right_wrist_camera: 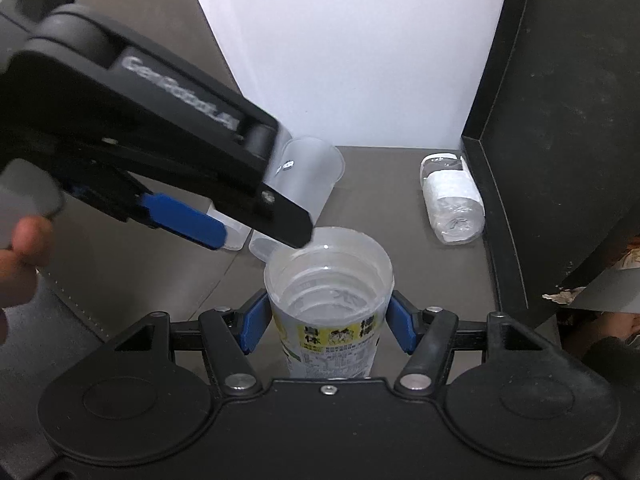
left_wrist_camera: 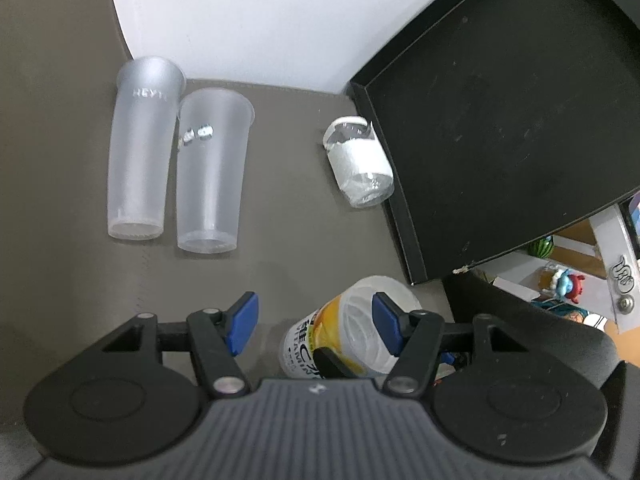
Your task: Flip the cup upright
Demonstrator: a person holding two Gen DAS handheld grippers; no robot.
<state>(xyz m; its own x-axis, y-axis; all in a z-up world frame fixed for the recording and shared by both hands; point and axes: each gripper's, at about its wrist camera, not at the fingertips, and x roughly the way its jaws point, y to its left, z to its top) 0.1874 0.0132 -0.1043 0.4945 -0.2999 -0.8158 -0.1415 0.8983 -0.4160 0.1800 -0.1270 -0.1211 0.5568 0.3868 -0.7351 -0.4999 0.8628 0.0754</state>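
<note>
A clear plastic cup with a yellow printed label (right_wrist_camera: 330, 300) sits between the blue pads of my right gripper (right_wrist_camera: 328, 322), which is shut on it; its open rim faces the camera. The same cup shows in the left wrist view (left_wrist_camera: 352, 328), low right of centre. My left gripper (left_wrist_camera: 314, 326) is open and empty, hovering above the table with its right finger (left_wrist_camera: 386, 322) in front of the cup. The left gripper also shows in the right wrist view (right_wrist_camera: 180, 220), up and left of the cup.
Two tall frosted cups (left_wrist_camera: 138, 152) (left_wrist_camera: 212, 172) stand mouth-down on the grey-brown table (left_wrist_camera: 288, 200). A small clear jar with a white label (left_wrist_camera: 360, 160) lies beside a black tray (left_wrist_camera: 500, 120). A white wall (left_wrist_camera: 240, 16) is behind.
</note>
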